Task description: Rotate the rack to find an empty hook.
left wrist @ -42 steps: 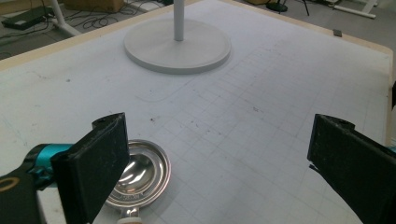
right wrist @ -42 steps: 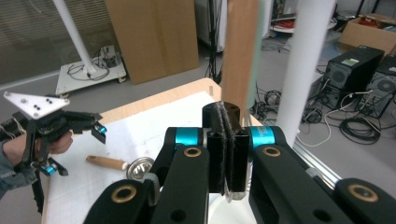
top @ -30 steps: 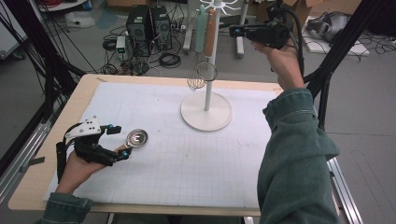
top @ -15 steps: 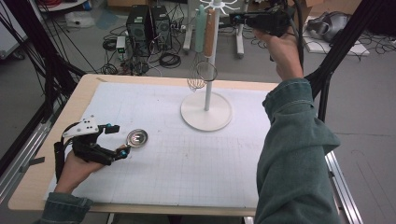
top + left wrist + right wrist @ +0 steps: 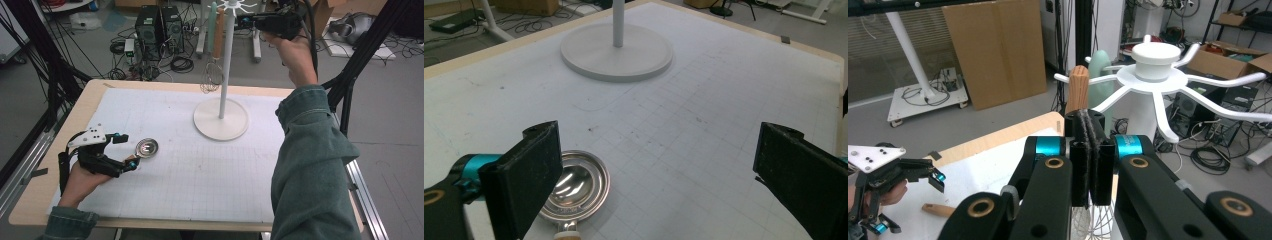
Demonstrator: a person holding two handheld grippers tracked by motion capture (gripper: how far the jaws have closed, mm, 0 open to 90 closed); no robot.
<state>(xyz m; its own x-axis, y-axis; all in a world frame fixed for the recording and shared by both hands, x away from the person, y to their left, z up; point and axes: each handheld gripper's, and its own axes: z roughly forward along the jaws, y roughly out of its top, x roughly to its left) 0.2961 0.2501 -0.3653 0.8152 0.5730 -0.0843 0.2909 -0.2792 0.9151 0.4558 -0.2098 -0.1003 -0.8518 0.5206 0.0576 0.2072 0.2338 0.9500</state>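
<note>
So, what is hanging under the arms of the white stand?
A wire whisk with a wooden handle and a pale green utensil hang from the white stand. The green one's lower end is hidden behind the whisk.

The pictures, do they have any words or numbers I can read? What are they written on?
None can be read.
The white mat bears only grid lines.
The cardboard sheet is blank.
The computer towers on the floor are too small and blurred to show any label.
The tongs carry no readable marking.

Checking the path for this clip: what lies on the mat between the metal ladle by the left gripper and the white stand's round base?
Nothing: in the left gripper view, bare gridded mat runs from the ladle to the base.
</note>
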